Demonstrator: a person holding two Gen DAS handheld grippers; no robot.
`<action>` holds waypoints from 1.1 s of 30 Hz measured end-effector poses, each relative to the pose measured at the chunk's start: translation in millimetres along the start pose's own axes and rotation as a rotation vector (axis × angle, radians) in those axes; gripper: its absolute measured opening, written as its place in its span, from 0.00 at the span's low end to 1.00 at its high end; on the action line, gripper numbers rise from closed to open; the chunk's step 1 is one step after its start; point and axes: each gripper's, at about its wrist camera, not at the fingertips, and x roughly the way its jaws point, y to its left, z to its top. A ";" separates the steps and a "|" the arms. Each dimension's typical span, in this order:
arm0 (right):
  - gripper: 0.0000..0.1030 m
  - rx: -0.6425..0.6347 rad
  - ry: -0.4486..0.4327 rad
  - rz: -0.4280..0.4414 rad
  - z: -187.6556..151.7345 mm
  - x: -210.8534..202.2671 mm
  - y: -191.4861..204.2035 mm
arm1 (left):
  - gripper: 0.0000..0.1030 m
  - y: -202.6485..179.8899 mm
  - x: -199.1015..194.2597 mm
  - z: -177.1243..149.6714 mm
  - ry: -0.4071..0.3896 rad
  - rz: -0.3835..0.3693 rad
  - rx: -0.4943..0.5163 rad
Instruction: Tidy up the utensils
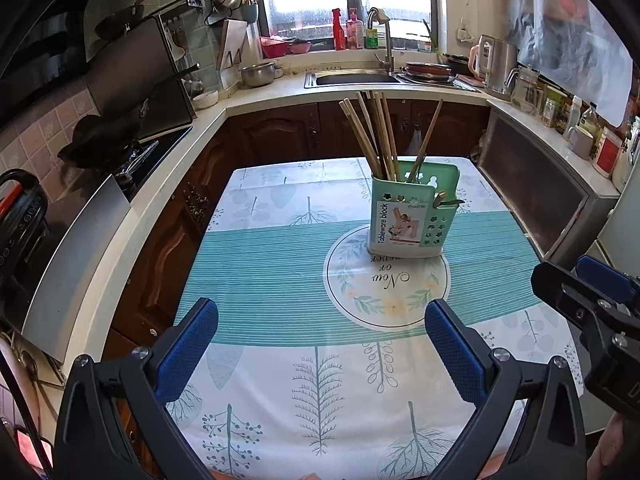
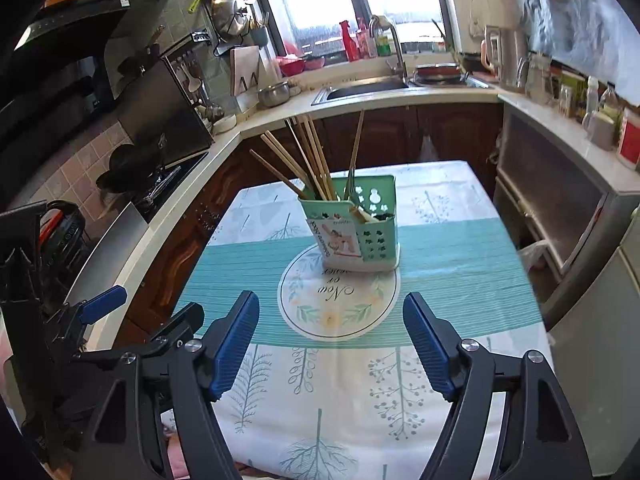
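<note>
Both my left tongs (image 1: pixel 320 344) and right tongs (image 2: pixel 331 342) gape empty, chopsticks (image 1: pixel 380 136) already stand in the holder (image 1: pixel 412 216), the table (image 1: pixel 260 272) otherwise bare, so I judge little remains.

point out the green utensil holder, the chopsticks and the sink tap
green plastic utensil holder (image 1: pixel 438 216), left wrist view, on its perforated side wall
bundle of long wooden chopsticks (image 1: pixel 376 132), left wrist view, mid-shaft above the holder
curved metal sink tap (image 2: pixel 394 46), right wrist view, on its upright neck

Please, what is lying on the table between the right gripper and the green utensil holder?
Nothing lies there: in the right wrist view, only bare tablecloth stretches from the open right gripper to the green utensil holder with its chopsticks.
</note>
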 end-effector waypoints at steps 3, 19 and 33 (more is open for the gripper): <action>0.77 -0.029 -0.021 -0.015 1.4 -12.4 6.1 | 0.99 4.0 -4.9 -1.6 -0.010 0.007 -0.019; 0.79 -0.064 0.003 0.002 2.7 -14.1 21.8 | 0.99 23.6 -12.4 -7.3 -0.030 0.007 -0.100; 0.79 -0.062 0.003 0.004 2.7 -9.3 20.3 | 0.99 24.1 -12.8 -6.7 -0.031 0.004 -0.102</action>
